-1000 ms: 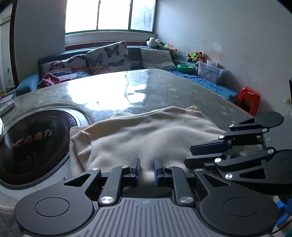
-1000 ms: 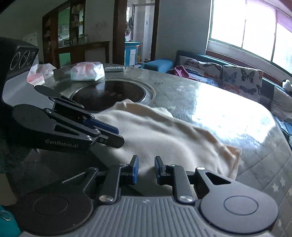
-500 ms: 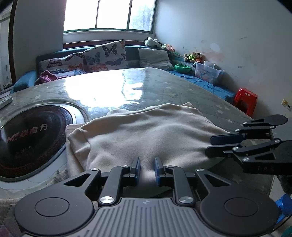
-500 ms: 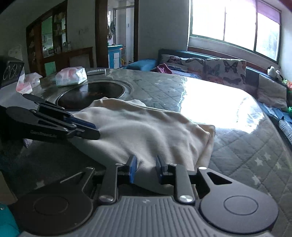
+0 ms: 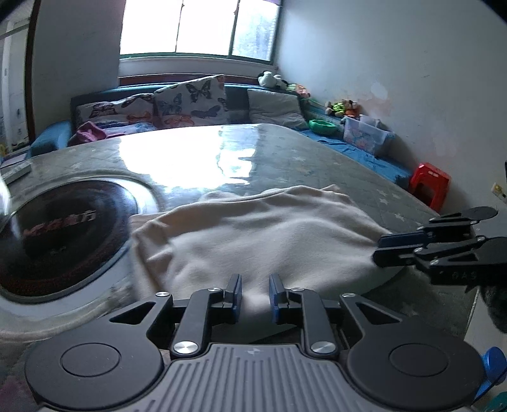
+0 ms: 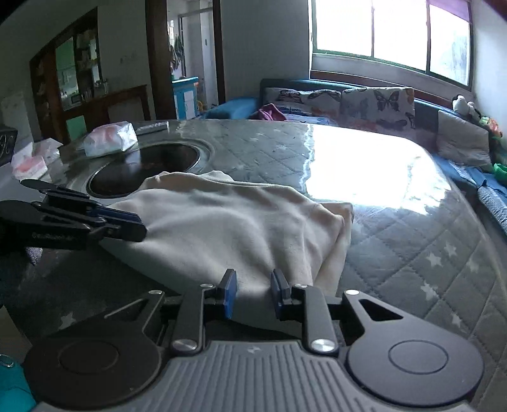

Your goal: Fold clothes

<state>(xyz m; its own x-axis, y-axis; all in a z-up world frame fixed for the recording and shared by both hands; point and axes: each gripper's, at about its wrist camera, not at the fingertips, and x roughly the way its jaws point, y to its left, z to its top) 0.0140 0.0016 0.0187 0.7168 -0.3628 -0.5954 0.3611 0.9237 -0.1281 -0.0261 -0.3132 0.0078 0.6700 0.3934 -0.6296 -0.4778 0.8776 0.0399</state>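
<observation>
Pinching cream garment (image 5: 253, 241) near edge: left gripper (image 5: 255, 293) fingers and right gripper (image 6: 252, 293) fingers both clamped.

I am in a lived-in home, a sitting room by its furnishing; a blue sofa (image 5: 60, 139) under the window (image 5: 196, 28) carries butterfly-print cushions (image 5: 190, 101) and soft toys (image 5: 272, 79); a red plastic stool (image 5: 429, 183) stands by the wall; a doorway (image 6: 190, 57) opens onto further rooms beside a wooden cabinet (image 6: 79, 79).
</observation>
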